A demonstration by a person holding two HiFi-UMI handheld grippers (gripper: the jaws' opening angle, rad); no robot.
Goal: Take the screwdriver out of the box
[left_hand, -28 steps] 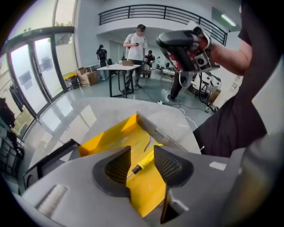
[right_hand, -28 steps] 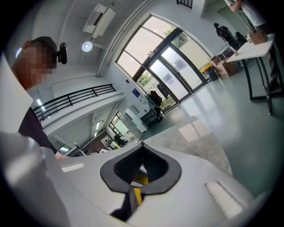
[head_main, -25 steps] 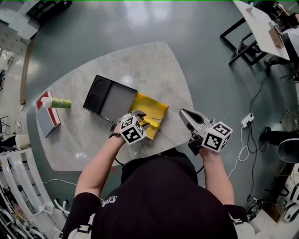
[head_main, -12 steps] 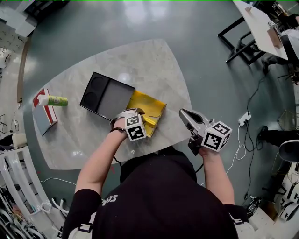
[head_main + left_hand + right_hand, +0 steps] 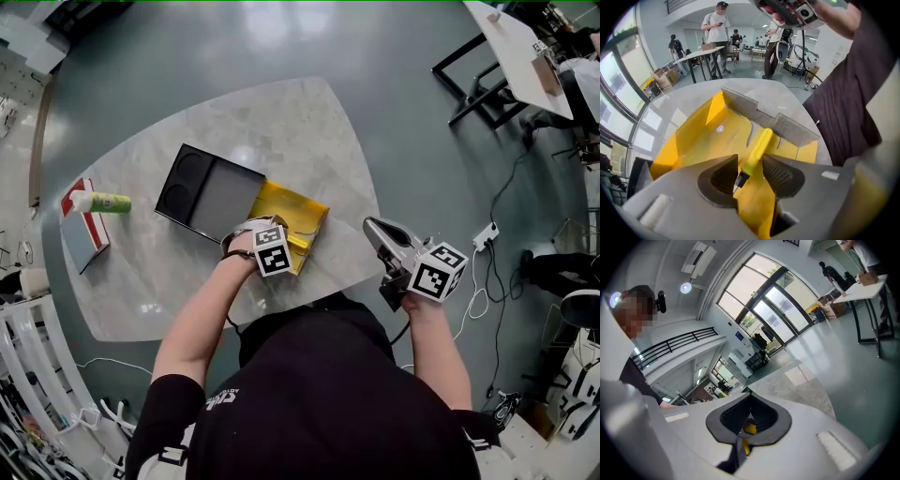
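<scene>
Screwdriver [image 5: 758, 149]: lies on the floor of the yellow box [image 5: 696, 136], slim yellow handle pointing away from the left gripper's camera, dark ferrule and bit end nearest it; nothing else shows in the box

Box: open, shallow, thin folded card by the look of it; sits on the tabletop [image 5: 309, 131] near the person's edge, touching the black tray [image 5: 225, 202]; grey flap standing at its far side

Left gripper [image 5: 751, 174]: lowered into the box; jaws a narrow way apart, straddling the lower end of the handle where it meets the ferrule; not seen to be clamped on it yet

Right gripper [image 5: 370, 226]: held off past the tabletop's edge, well apart from the box; jaws together; a small yellow bit shows at their seam, what it is I cannot tell

Handling: likely light and stiff; the handle is smooth and round, so it may roll or twist between flat pads; not fragile

Where to take hold: across the handle just above the ferrule, or a little further up for better balance; squeeze square to its axis

Risk: the light box may lift or slide with the tool; the free gripper could steady its wall
</scene>
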